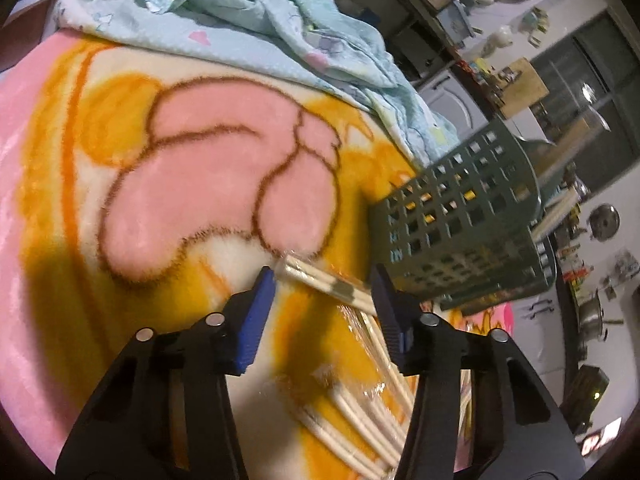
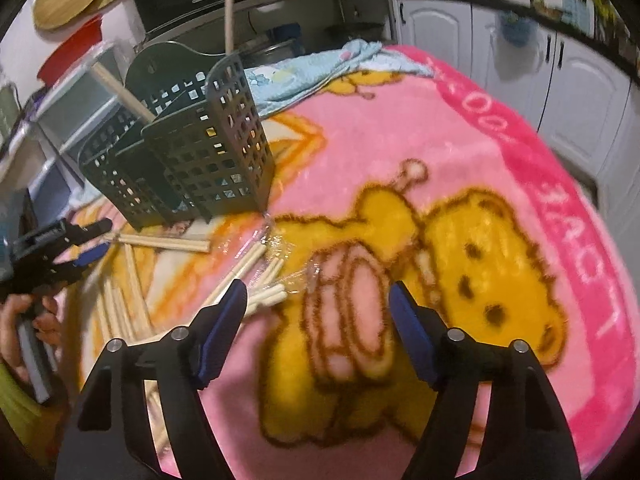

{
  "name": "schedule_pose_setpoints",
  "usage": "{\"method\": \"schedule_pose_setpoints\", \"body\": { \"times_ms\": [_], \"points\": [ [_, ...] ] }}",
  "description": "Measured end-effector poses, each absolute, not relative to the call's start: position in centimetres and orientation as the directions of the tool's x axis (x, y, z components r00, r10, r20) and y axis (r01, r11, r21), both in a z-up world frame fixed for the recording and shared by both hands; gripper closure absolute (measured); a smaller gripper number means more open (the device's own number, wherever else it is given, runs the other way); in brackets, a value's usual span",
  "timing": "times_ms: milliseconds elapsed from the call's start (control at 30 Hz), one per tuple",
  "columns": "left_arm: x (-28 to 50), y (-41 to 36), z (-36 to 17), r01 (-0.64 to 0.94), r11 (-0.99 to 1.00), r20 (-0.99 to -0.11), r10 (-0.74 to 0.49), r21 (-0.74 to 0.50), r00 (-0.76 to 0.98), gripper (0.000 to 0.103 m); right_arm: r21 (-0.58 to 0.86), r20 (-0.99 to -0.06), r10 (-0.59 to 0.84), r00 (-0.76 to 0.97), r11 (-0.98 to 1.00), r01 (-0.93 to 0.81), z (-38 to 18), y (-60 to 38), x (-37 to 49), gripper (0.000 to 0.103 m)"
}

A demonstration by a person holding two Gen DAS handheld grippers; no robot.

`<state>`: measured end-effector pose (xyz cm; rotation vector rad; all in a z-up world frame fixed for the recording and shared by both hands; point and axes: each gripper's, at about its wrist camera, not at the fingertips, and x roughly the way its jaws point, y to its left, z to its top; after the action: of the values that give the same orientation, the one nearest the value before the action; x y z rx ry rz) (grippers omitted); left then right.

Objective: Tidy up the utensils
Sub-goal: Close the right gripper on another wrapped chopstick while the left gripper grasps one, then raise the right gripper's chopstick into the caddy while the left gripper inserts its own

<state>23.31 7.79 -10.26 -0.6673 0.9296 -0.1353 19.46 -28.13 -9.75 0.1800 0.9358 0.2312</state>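
Note:
A dark green slotted utensil holder stands on a pink and yellow blanket, with a wooden stick leaning in it; it also shows in the left wrist view. Several pairs of wrapped pale chopsticks lie scattered on the blanket in front of it. My left gripper is open, with one wrapped chopstick pair lying between its fingers; more pairs lie below it. My left gripper also shows at the left of the right wrist view. My right gripper is open and empty, just right of the chopstick ends.
A crumpled light blue cloth lies at the blanket's far side, also in the right wrist view. White cabinets stand beyond the blanket's right edge. Shelves with kitchen clutter are behind the holder.

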Motion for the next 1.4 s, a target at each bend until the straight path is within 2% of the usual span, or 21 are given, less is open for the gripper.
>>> {"method": "schedule_pose_setpoints", "body": {
  "times_ms": [100,300,333,367,433,467,833,1133,1400],
  "points": [
    [23.5,7.8,-10.2,-0.179,0.790,-0.697,-0.378,-0.586,0.609,0.065,0.296,-0.783,0.309,0.540,0.948,-0.114,-10.4,-28.0,20.3,0.037],
    [23.7,8.2,-10.4,-0.194,0.783,-0.696,-0.373,-0.591,0.614,0.073,0.366,-0.786,0.365,0.499,0.925,-0.100,-11.6,-27.7,21.6,0.057],
    [23.7,8.3,-10.5,-0.197,0.781,-0.696,-0.373,-0.592,0.614,0.074,0.369,-0.785,0.367,0.499,0.924,-0.099,-11.6,-27.7,21.7,0.065],
    [23.8,8.4,-10.5,-0.200,0.780,-0.696,-0.372,-0.593,0.614,0.076,0.378,-0.782,0.376,0.497,0.920,-0.101,-11.7,-27.8,21.7,0.081],
    [24.0,8.5,-10.7,-0.206,0.780,-0.699,-0.368,-0.591,0.613,0.081,0.389,-0.776,0.387,0.498,0.915,-0.105,-11.5,-27.9,21.7,0.097],
    [24.0,8.5,-10.7,-0.208,0.781,-0.701,-0.364,-0.588,0.613,0.083,0.390,-0.769,0.389,0.507,0.914,-0.111,-11.4,-27.8,21.5,0.100],
    [23.5,8.9,-10.0,-0.167,0.759,-0.660,-0.410,-0.630,0.629,0.094,0.355,-0.695,0.394,0.602,0.915,-0.190,-7.2,-26.9,19.2,0.100],
    [20.7,7.7,-4.7,-0.014,0.781,-0.566,-0.440,-0.624,0.697,0.098,0.252,-0.662,0.369,0.652,0.929,-0.270,-4.0,-24.9,17.7,0.100],
    [18.8,4.8,-0.6,0.119,0.825,-0.509,-0.447,-0.552,0.736,0.099,0.212,-0.626,0.378,0.682,0.924,-0.317,-1.9,-24.1,16.5,0.101]
  ]
}}
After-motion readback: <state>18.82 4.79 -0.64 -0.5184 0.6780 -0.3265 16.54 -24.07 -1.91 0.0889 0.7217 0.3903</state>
